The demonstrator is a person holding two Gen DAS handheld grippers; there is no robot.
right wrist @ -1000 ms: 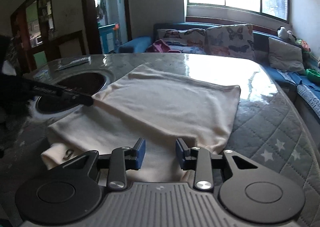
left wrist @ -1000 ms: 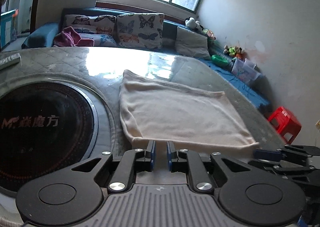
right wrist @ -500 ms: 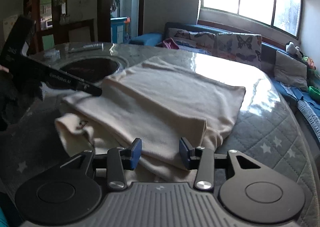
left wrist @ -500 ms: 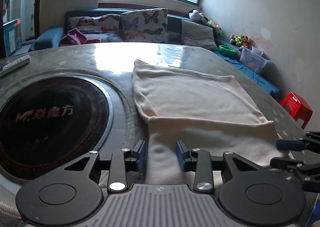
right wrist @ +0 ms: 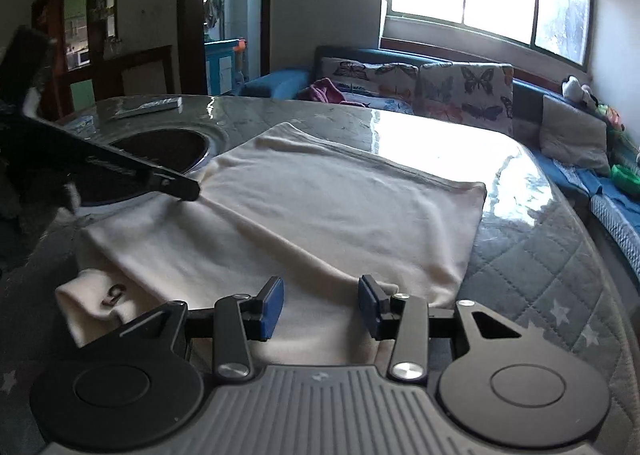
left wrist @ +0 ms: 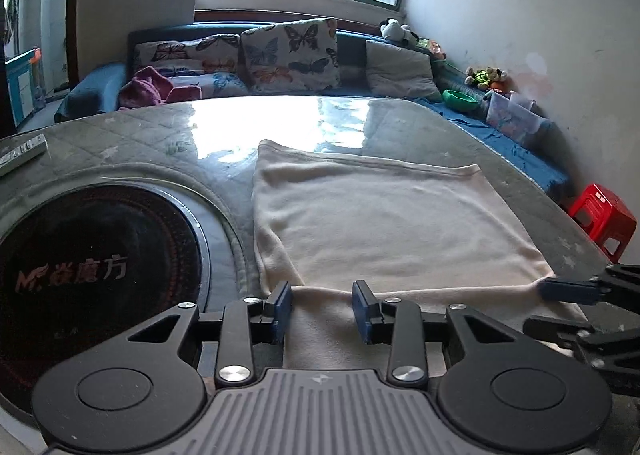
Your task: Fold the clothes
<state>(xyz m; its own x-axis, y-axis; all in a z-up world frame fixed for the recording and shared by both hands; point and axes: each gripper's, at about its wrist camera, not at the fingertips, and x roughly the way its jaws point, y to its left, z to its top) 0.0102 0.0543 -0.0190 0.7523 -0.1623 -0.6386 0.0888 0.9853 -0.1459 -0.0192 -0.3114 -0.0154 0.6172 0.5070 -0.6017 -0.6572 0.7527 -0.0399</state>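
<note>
A cream garment (left wrist: 380, 223) lies folded on the round table, its upper layer laid over a lower layer that reaches toward me. My left gripper (left wrist: 322, 309) is open, its jaws astride the near fold edge at the garment's left side. My right gripper (right wrist: 320, 305) is open over the near right edge of the garment (right wrist: 320, 215). The right gripper also shows in the left wrist view (left wrist: 576, 291) at the garment's right corner. The left gripper's finger tip shows in the right wrist view (right wrist: 176, 187) at the fold's left end. A cuff with a label (right wrist: 100, 299) sticks out at the near left.
A round black induction hob (left wrist: 88, 267) is set into the quilted table (left wrist: 140, 143) left of the garment. A remote control (left wrist: 20, 155) lies at the far left. A blue sofa with butterfly pillows (left wrist: 288, 55) stands behind. A red stool (left wrist: 604, 219) stands at the right.
Both grippers have opened wider and let go of the cloth. The folded-over layer now lies flat on the garment, and both grippers sit at its near edge.
</note>
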